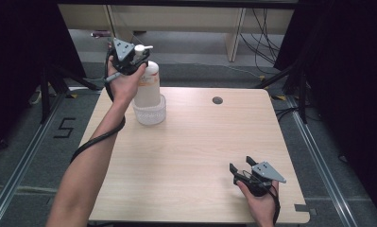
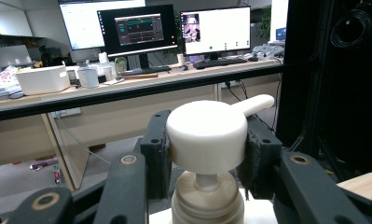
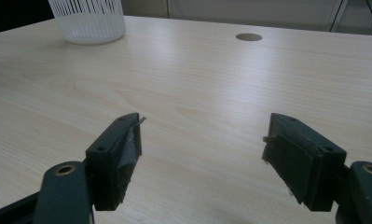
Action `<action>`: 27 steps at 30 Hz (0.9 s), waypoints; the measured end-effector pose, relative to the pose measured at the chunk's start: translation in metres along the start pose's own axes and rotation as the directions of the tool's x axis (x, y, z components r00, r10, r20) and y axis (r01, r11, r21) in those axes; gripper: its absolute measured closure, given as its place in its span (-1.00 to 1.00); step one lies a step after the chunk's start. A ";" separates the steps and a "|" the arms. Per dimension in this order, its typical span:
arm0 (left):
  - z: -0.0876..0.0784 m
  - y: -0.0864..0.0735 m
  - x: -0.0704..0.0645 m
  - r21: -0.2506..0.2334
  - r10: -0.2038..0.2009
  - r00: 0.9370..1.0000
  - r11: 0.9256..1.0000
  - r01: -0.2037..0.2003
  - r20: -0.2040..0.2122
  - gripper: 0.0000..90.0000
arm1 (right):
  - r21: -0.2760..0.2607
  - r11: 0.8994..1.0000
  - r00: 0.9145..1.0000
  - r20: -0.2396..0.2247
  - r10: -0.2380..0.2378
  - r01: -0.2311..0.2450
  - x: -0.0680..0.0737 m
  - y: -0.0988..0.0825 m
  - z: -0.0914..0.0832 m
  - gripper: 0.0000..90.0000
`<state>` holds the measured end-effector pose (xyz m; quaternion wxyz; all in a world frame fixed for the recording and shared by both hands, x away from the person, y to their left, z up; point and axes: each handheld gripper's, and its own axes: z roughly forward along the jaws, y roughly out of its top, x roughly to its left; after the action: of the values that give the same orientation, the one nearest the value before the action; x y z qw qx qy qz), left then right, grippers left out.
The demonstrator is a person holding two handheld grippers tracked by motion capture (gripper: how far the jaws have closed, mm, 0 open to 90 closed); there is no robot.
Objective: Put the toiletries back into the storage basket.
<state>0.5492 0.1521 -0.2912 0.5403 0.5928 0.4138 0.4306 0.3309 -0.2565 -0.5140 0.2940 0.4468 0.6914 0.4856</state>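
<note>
The left gripper (image 2: 207, 154) is clenched on the pump head (image 2: 207, 133) of the white bottle (image 1: 147, 85), which stands in the small white basket (image 1: 150, 115), probably to lift it out. The right gripper (image 3: 202, 154) rests released, holding nothing, on the table (image 1: 200, 156).

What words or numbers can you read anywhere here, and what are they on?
"5": black number marked on the grey floor left of the light wooden table.
Orange print on the white plastic pump bottle: too blurred to read.
Computer screens on the far desk: text too small to read.
</note>
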 end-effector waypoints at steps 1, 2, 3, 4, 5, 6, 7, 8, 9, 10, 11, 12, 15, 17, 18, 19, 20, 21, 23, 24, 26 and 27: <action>0.001 -0.001 0.000 0.001 -0.001 1.000 1.000 0.001 0.001 0.31 | 0.002 1.000 1.000 0.002 0.000 0.000 0.000 0.000 0.000 -0.39; 0.002 -0.002 0.000 0.001 0.000 1.000 1.000 0.000 -0.001 0.31 | 0.002 1.000 1.000 0.003 0.000 0.000 0.000 0.000 0.000 -0.39; 0.002 -0.003 0.000 0.003 0.000 1.000 1.000 0.000 0.000 0.31 | 0.002 1.000 1.000 -0.001 0.001 -0.001 0.000 0.000 0.000 -0.39; 0.003 -0.003 0.000 0.004 -0.002 1.000 1.000 0.002 -0.001 0.31 | 0.002 1.000 1.000 -0.001 0.001 -0.001 0.000 0.000 0.000 -0.39; 0.003 -0.004 0.000 0.008 0.001 1.000 1.000 -0.001 -0.002 0.31 | 0.000 1.000 1.000 0.000 0.000 0.000 0.000 0.000 0.000 -0.39; 0.004 -0.005 -0.001 0.009 -0.001 1.000 1.000 0.001 -0.001 0.31 | 0.000 1.000 1.000 0.000 0.000 0.000 0.000 0.000 0.000 -0.39; 0.004 -0.005 -0.001 0.011 0.001 1.000 1.000 -0.001 -0.001 0.31 | 0.002 1.000 1.000 0.003 -0.001 0.001 0.000 0.000 0.000 -0.39; 0.005 -0.006 -0.001 0.013 -0.001 1.000 1.000 0.001 0.000 0.31 | -0.003 1.000 1.000 0.005 0.000 0.000 0.000 0.000 0.000 -0.39; 0.005 -0.007 -0.001 0.016 -0.001 1.000 1.000 0.001 0.000 0.31 | -0.004 1.000 1.000 0.007 0.000 0.000 0.000 0.000 0.000 -0.39; 0.006 -0.008 -0.001 0.016 -0.004 1.000 1.000 0.004 -0.001 0.31 | -0.001 1.000 1.000 0.008 0.000 0.000 0.000 0.000 -0.001 -0.39; 0.006 -0.008 -0.001 0.017 -0.004 1.000 1.000 0.004 0.000 0.31 | -0.002 1.000 1.000 0.008 0.000 0.000 0.000 0.000 -0.001 -0.39; 0.007 -0.009 -0.001 0.018 -0.003 1.000 1.000 0.003 -0.001 0.31 | -0.006 1.000 1.000 0.006 0.003 -0.003 0.000 0.000 0.000 -0.39; 0.008 -0.010 -0.001 0.024 -0.003 1.000 1.000 0.002 0.001 0.31 | 0.002 1.000 1.000 0.007 0.002 -0.002 0.000 0.000 -0.001 -0.39; 0.008 -0.011 0.000 0.027 -0.003 1.000 1.000 0.003 0.001 0.31 | 0.000 1.000 1.000 0.010 0.008 -0.008 0.001 0.000 -0.001 -0.39; 0.008 -0.011 0.000 0.028 -0.004 1.000 1.000 0.004 0.000 0.31 | -0.018 1.000 1.000 0.010 0.006 -0.006 0.000 0.000 0.000 -0.39; 0.008 -0.012 0.000 0.030 -0.005 1.000 1.000 0.005 -0.001 0.31 | -0.017 1.000 1.000 0.009 0.007 -0.007 0.000 0.000 0.000 -0.39; 0.009 -0.013 0.001 0.031 -0.004 1.000 1.000 0.004 -0.002 0.31 | -0.016 1.000 1.000 0.009 0.007 -0.007 0.000 0.000 0.000 -0.39; 0.009 -0.013 0.001 0.033 -0.005 1.000 0.999 0.005 -0.003 0.31 | -0.016 1.000 1.000 0.009 0.007 -0.007 0.000 0.000 0.000 -0.39; 0.010 -0.015 0.001 0.039 -0.005 1.000 0.999 0.005 -0.005 0.31 | -0.014 1.000 1.000 0.006 0.002 -0.002 0.000 0.000 0.000 -0.39; 0.010 -0.016 0.002 0.039 -0.006 1.000 0.999 0.006 -0.005 0.31 | -0.016 1.000 1.000 0.012 0.006 -0.006 0.000 0.000 0.000 -0.39; 0.011 -0.017 0.002 0.044 -0.006 1.000 0.999 0.006 -0.007 0.31 | -0.016 1.000 1.000 0.010 0.006 -0.006 0.000 0.000 0.000 -0.39; 0.011 -0.018 0.002 0.046 -0.005 1.000 0.999 0.006 -0.006 0.31 | -0.016 1.000 1.000 0.009 0.007 -0.007 0.000 0.000 0.000 -0.39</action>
<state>0.5598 0.1522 -0.3096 0.5264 0.6027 0.4268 0.4212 0.3307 -0.2564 -0.5144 0.2990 0.4489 0.6847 0.4902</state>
